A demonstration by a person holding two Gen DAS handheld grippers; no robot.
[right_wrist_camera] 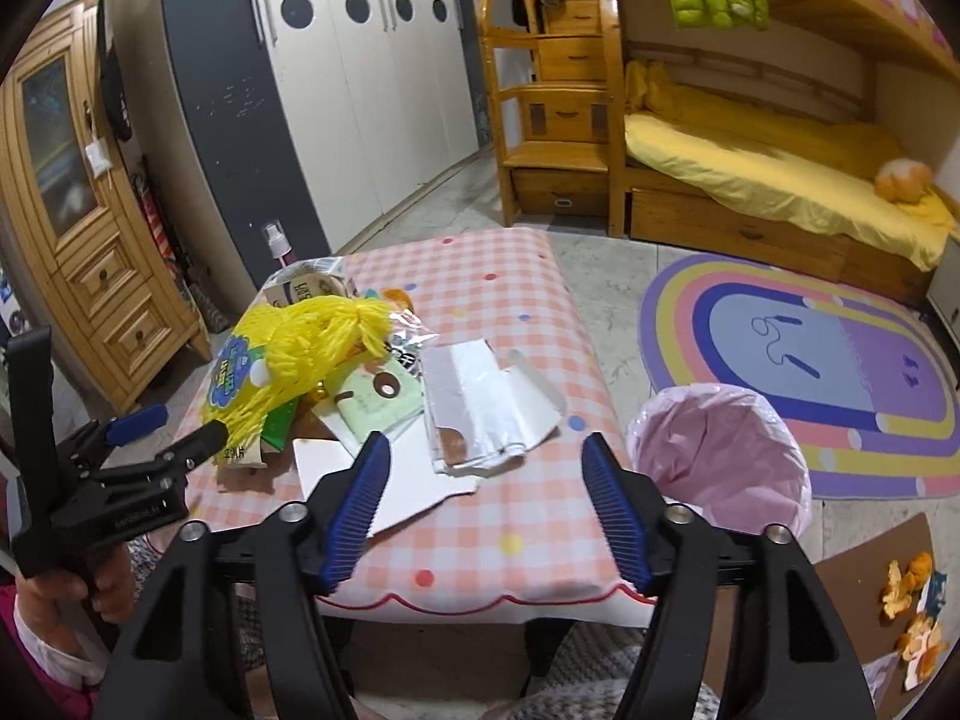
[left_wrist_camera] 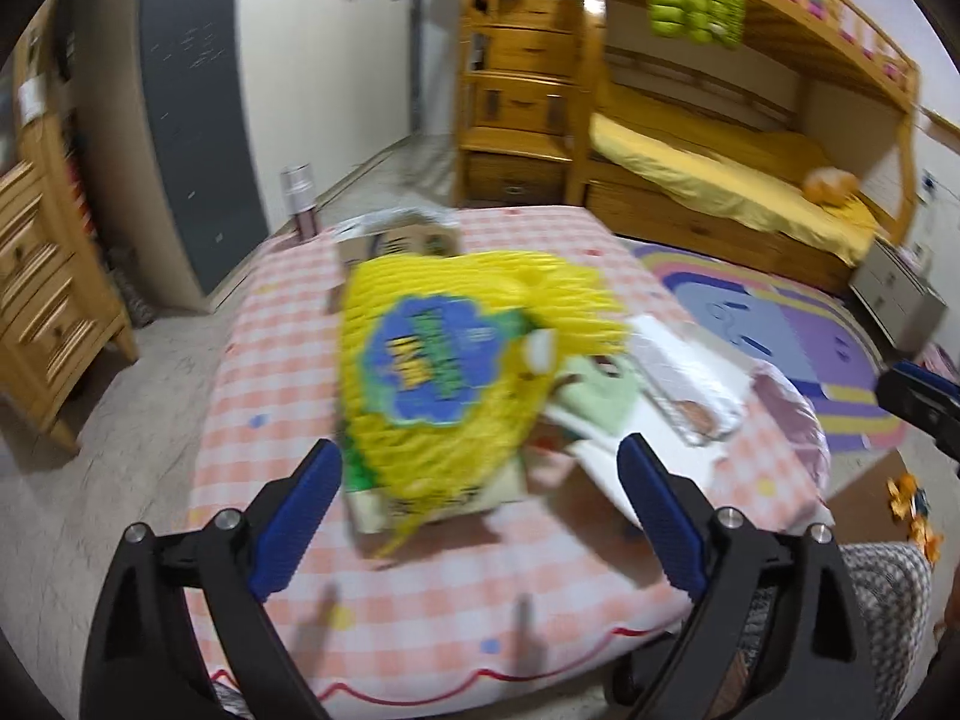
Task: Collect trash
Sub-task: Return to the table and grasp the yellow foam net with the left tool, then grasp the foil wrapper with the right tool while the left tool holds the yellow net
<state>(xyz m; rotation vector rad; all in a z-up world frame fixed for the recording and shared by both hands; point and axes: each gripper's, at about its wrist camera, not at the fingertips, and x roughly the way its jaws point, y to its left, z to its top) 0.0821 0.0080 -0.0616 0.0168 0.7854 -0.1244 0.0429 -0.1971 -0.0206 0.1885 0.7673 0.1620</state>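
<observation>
A heap of trash lies on the checked table (right_wrist_camera: 480, 294): a yellow net bag (left_wrist_camera: 438, 360) with a blue label, a green wrapper (right_wrist_camera: 375, 399), white card (right_wrist_camera: 414, 480) and a clear plastic wrapper (right_wrist_camera: 474, 402). The net bag also shows in the right wrist view (right_wrist_camera: 288, 360). My left gripper (left_wrist_camera: 480, 480) is open, its fingers either side of the bag's near end, not gripping. It also shows in the right wrist view (right_wrist_camera: 165, 429). My right gripper (right_wrist_camera: 486, 480) is open and empty above the table's near edge. A bin with a pink liner (right_wrist_camera: 714, 450) stands right of the table.
A rainbow rug (right_wrist_camera: 840, 360) and a wooden bunk bed (right_wrist_camera: 780, 168) are to the right. A wooden cabinet (right_wrist_camera: 78, 210) and wardrobe (right_wrist_camera: 336, 90) are to the left. Orange peels (right_wrist_camera: 912, 612) lie on brown card on the floor. A spray bottle (right_wrist_camera: 277, 243) stands behind the table.
</observation>
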